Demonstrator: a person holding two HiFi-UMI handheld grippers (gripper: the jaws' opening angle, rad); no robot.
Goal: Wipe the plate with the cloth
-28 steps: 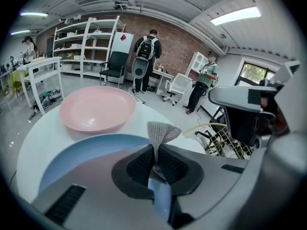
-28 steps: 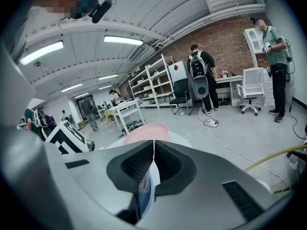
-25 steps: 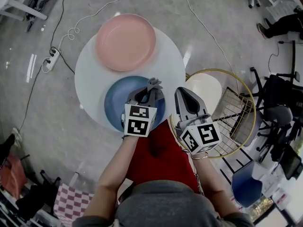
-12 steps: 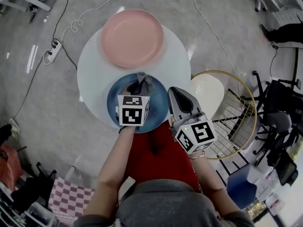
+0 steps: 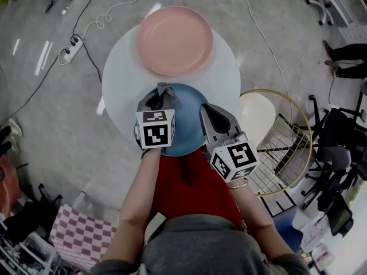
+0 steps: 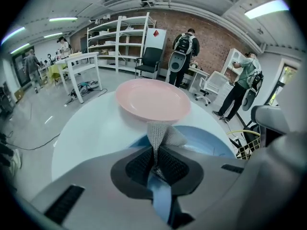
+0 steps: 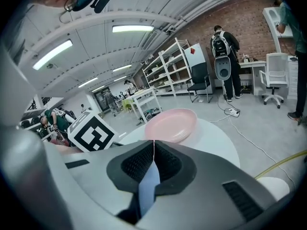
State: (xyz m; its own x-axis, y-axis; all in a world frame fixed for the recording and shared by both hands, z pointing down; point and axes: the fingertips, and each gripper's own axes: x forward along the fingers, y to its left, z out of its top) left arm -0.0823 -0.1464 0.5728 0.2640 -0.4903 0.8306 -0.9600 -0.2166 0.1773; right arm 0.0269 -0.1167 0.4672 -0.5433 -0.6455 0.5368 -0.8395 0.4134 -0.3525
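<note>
Left tool (image 6: 154, 158) is clamped tight on the grey cloth (image 6: 162, 134), a bunched strip squeezed between the jaws. The cloth runs lengthwise along the jaws and pokes straight out ahead, away from the person and towards the pink plate (image 6: 152, 99). It sits over the far part of the blue plate (image 6: 211, 140), near the front edge of the round white table (image 6: 91, 133). Right tool (image 7: 153, 150) has its jaws pressed together on nothing, by the blue plate's right edge.

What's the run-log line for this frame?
left tongs: shut on cloth | cloth: over blue plate | right tongs: shut, at blue plate's right edge | pink plate: bare
</note>
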